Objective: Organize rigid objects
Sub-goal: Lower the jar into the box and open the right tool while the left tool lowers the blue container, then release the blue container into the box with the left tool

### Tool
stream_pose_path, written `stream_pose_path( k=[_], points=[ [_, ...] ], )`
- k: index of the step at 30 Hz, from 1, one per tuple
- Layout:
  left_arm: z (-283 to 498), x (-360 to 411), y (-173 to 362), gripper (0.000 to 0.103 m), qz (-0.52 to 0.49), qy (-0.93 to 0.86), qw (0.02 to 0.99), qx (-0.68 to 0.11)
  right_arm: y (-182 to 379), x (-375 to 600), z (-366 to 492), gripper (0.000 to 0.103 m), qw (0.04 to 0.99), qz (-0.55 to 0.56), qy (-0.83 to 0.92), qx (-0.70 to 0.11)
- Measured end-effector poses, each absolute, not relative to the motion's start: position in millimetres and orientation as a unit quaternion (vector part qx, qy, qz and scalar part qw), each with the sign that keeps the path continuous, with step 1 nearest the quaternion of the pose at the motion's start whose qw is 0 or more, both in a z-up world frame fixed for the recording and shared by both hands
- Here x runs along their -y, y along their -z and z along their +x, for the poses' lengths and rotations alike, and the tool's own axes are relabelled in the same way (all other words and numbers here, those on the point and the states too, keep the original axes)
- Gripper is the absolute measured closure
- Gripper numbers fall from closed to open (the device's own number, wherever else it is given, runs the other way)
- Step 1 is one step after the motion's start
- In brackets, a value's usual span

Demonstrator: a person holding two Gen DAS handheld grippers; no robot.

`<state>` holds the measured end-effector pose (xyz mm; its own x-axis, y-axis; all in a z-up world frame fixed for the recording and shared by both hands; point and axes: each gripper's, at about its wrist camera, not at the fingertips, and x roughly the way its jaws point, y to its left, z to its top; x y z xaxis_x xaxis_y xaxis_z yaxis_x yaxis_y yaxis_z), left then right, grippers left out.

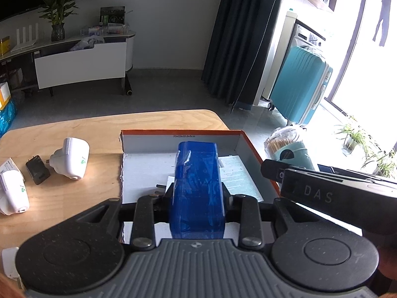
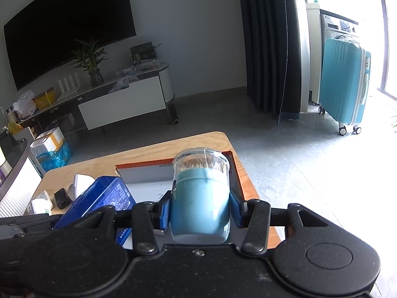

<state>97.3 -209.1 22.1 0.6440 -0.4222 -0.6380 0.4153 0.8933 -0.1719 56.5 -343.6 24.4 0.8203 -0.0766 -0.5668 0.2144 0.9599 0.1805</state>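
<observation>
My left gripper (image 1: 197, 196) is shut on a blue plastic-wrapped box (image 1: 197, 173) and holds it over an open orange-rimmed cardboard box (image 1: 250, 146) on the wooden table (image 1: 74, 134). The same blue box (image 2: 106, 198) shows at the lower left of the right wrist view. There my right gripper (image 2: 200, 207) is shut on a teal toothpick jar (image 2: 200, 198) with a clear lid, above the cardboard box's (image 2: 238, 173) right side. In the left wrist view the jar (image 1: 289, 146) and the right gripper's body appear at the right.
Two white plug-in devices (image 1: 72, 159) (image 1: 12, 193), a black charger (image 1: 37, 172) and a small carton lie on the table left of the cardboard box. A paper sheet (image 1: 235, 176) lies inside it. Beyond stand a TV cabinet (image 1: 79, 62), dark curtain and teal suitcase (image 1: 300, 84).
</observation>
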Motion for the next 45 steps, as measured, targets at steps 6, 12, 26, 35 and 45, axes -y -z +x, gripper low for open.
stream_pose_path(
  k=[6, 12, 26, 35, 45],
  points=[
    [108.2, 210.1, -20.1, 0.070, -0.009, 0.227, 0.905, -0.359, -23.7, 347.4, 68.0, 0.046, 0.945, 0.120, 0.071, -0.295],
    [120.1, 211.5, -18.6, 0.070, -0.012, 0.223, 0.905, -0.362, -22.5, 348.3, 87.6, 0.046, 0.943, 0.121, 0.065, -0.303],
    [147.2, 217.4, -13.4, 0.070, -0.018, 0.218, 0.904, -0.368, -14.9, 355.4, 128.8, 0.036, 0.945, 0.125, 0.054, -0.296],
    [160.7, 229.0, -9.8, 0.070, -0.028, 0.228, 0.905, -0.359, -29.1, 367.9, 97.8, 0.032, 0.954, 0.132, 0.080, -0.257],
    [156.3, 219.9, -23.0, 0.046, -0.042, 0.220, 0.907, -0.358, -39.6, 364.6, 77.6, 0.032, 0.957, 0.125, 0.081, -0.249]
  ],
)
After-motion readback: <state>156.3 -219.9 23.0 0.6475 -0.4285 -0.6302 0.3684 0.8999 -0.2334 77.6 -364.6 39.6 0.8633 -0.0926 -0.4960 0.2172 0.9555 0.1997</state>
